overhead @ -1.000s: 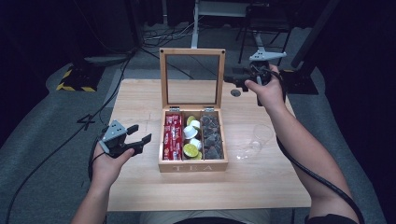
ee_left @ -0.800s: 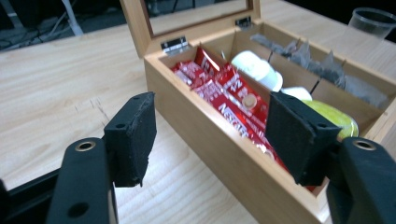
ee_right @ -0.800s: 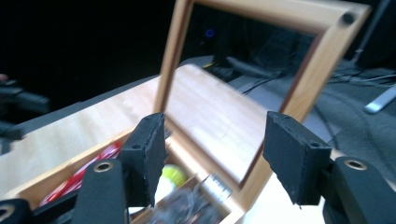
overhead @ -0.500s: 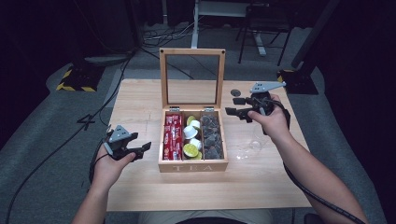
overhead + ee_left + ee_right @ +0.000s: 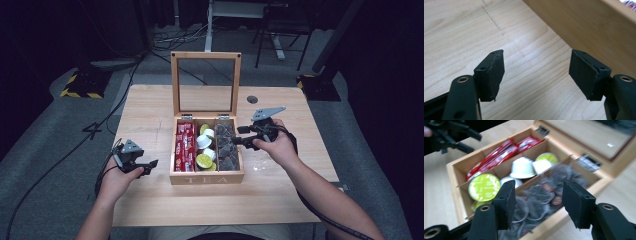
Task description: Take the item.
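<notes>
1. Closing in: right tool [image 5: 239, 135], jaws apart and empty, has swung from behind the tea box [image 5: 207, 176] to its tea-bag compartment [image 5: 227, 146]; a pick looks imminent.
2. Left tool [image 5: 148, 166]: agape, resting on worktop [image 5: 165, 204].

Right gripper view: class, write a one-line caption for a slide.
Open tongs hover over the tea box's compartment of clear sachets, beside white and green pods and red packets.
</notes>
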### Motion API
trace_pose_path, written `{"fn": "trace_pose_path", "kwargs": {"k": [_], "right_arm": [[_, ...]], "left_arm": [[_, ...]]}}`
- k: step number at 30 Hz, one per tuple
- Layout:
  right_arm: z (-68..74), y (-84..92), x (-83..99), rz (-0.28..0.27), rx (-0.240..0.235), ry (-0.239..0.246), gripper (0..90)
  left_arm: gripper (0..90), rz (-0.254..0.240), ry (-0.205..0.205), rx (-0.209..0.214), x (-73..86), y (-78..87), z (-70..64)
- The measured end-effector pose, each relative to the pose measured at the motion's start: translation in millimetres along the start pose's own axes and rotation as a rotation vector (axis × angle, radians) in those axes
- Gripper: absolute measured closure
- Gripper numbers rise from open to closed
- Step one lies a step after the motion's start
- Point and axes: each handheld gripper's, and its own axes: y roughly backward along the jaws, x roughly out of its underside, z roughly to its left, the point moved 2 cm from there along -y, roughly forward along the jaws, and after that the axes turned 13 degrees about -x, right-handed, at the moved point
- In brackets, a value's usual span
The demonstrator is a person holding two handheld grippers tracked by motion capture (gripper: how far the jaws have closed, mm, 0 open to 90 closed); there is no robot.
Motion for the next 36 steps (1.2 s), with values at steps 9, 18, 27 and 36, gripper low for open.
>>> {"fn": "trace_pose_path", "kwargs": {"k": [9,18,27,36], "right_arm": [[8.4,-29.7,8.3,0.079,-0.024,0.042,42.7],[10.6,-48.6,16.2,0.146,-0.052,0.053,43.1],[8.7,-62.2,24.0,0.245,-0.058,0.078,61.9],[11.3,-58.9,21.2,0.219,-0.036,0.099,69.5]], "left_arm": [[28.2,0.048,-0.016,-0.009,7.7,-9.9,-0.2],[26.6,0.068,-0.020,-0.003,12.9,-13.7,-2.8],[26.5,0.057,-0.015,-0.001,12.1,-12.4,-2.9],[26.6,0.057,-0.010,0.003,12.4,-13.0,-3.3]]}}
